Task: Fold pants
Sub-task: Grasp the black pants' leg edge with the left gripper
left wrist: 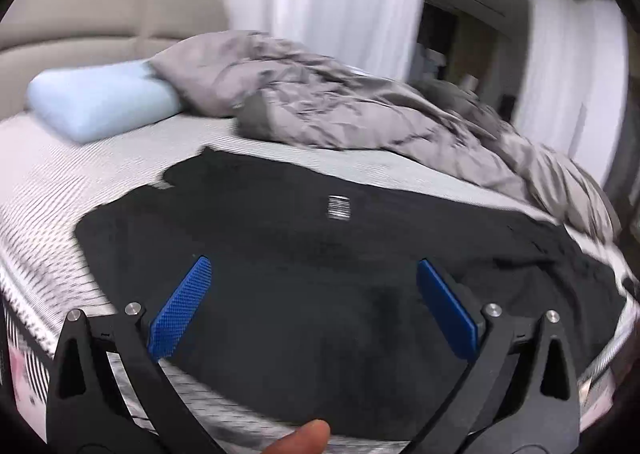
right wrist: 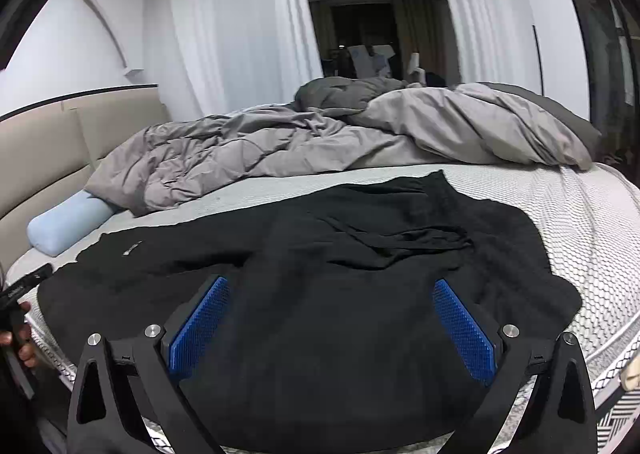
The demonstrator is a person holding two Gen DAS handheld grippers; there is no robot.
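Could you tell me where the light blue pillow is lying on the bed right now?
In both wrist views the light blue pillow lies at the far left, against the beige headboard, its right end tucked under the grey duvet, beyond the black pants.

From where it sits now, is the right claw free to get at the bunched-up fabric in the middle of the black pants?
Probably yes. The right claw is open above the black pants, and the bunched fold lies straight ahead with only flat fabric between. The crumpled grey duvet sits farther back, clear of the path.

Bed (right wrist: 580,206) with bedding and black pants
Pants (right wrist: 320,274) spread flat in front; rumpled grey duvet (right wrist: 280,142) behind; pale blue pillow (left wrist: 100,102) by the headboard
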